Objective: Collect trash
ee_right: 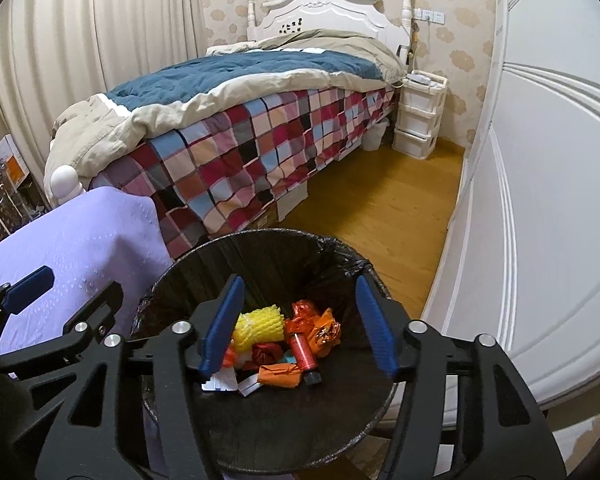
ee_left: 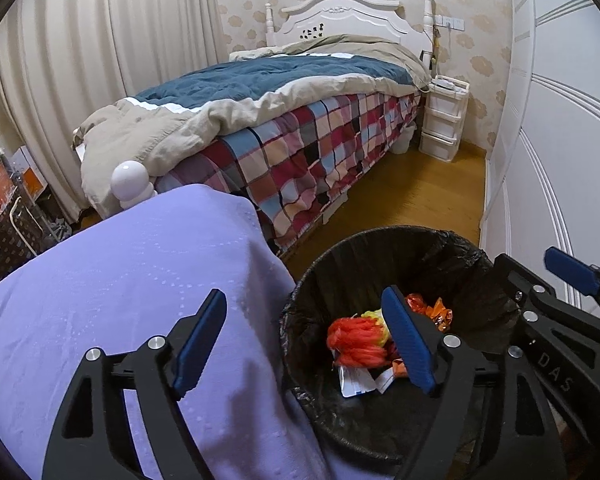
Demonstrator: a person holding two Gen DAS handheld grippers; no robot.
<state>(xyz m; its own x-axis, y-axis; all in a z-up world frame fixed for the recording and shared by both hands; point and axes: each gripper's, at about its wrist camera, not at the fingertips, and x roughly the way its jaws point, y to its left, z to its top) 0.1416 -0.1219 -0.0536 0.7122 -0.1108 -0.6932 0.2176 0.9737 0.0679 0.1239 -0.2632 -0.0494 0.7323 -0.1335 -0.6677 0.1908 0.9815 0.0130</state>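
Bedroom floor [ee_right: 380, 200] — bin [ee_right: 260, 420] holds trash [ee_right: 284, 348]; both tools gape, empty.

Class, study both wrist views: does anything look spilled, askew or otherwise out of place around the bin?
Nothing stands out. The trash lies inside the black-lined bin, none on the wooden floor in view. Only the duvet is rumpled.

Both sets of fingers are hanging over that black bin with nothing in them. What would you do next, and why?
Probably lift both away from the bin and look for more trash. The right gripper and left gripper are open and empty, and the wrappers already lie at the bin's bottom, so nothing here is left to drop.
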